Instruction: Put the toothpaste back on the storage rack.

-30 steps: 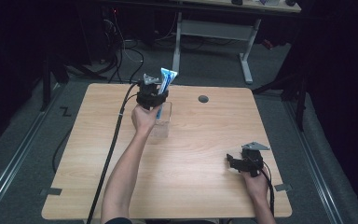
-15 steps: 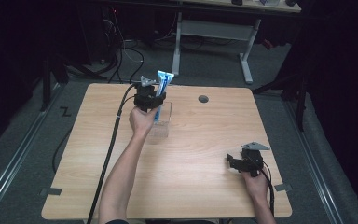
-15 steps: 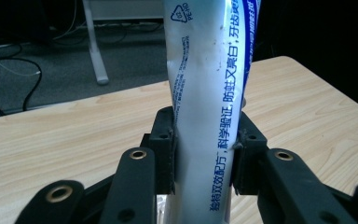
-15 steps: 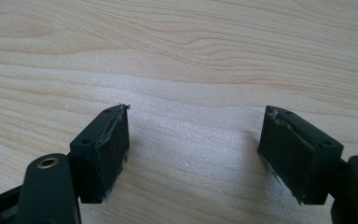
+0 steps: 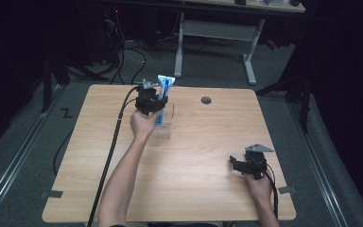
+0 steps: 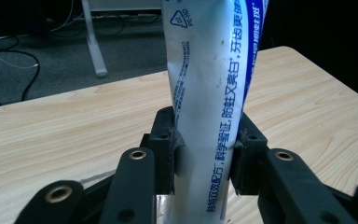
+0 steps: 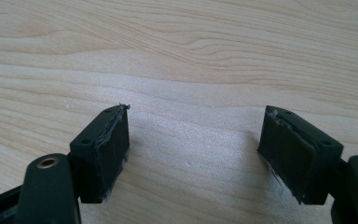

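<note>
My right hand [image 5: 257, 182] rests low near the table's near right corner, wrist straight, with my right gripper [image 5: 240, 165] lying level just over the wood and pointing toward my left. In the right gripper view its jaws stand wide apart with bare table [image 7: 191, 70] between the pads [image 7: 114, 140] and nothing held.

Farther out, my left forearm stretches forward and a little to the right across the middle of the table. My left hand [image 5: 144, 124] is raised above the surface at the far end of that reach, and my left gripper [image 5: 157, 101] sits above it, tipped upward.

That gripper is clamped on a toothpaste tube [image 5: 163, 97]. In the left gripper view the two pads press against the tube's sides low on its body, and the white and blue tube [image 6: 214, 93] rises straight up out of the jaws, upright, with its flat crimped end topmost. Its lower end drops below the jaws, where I cannot tell what it meets.

Just beyond and below the gripper, on its right side, stands a clear plastic holder [image 5: 168, 123] on the table; the tube's lower part lies in line with it, though I cannot tell whether it touches it.

Beyond the gripper, nearer the far edge, is a small dark round hole [image 5: 206, 100] in the tabletop.
</note>
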`<state>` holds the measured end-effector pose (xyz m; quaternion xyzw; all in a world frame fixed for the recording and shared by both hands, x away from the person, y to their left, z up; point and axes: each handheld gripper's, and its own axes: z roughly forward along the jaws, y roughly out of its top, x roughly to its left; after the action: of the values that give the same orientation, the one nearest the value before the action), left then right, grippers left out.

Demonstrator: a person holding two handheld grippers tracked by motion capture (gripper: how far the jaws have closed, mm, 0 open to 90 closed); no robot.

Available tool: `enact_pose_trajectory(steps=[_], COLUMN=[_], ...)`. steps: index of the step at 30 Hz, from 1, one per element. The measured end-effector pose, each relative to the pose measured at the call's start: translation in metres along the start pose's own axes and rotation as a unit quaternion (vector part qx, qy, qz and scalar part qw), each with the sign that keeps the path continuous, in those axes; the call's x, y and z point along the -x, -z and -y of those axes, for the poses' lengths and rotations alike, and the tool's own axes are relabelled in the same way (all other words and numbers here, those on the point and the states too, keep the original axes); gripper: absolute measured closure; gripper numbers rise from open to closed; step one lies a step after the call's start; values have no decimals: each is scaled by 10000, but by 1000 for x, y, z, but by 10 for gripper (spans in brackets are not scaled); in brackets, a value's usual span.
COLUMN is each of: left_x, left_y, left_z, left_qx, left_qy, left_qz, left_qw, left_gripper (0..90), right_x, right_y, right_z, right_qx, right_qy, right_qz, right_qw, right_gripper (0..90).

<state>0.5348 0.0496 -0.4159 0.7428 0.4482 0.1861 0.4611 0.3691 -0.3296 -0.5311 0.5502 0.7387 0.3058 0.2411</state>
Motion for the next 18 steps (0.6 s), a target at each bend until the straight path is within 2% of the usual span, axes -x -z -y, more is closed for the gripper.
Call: enact_pose_trajectory(steps=[12, 18], left_x=[-3, 0], left_y=[1, 0], left_z=[8, 10], left_qx=[-86, -176], left_qy=[29, -129], left_qz=[5, -40], left_qw=[10000, 9998], left_gripper=[672, 672], right_x=[0, 0], right_y=[0, 0], right_z=[0, 0], right_qx=[2, 3], right_qy=[4, 4], right_qz=[-3, -3], right_qw=[10000, 10000], right_gripper=[241, 241])
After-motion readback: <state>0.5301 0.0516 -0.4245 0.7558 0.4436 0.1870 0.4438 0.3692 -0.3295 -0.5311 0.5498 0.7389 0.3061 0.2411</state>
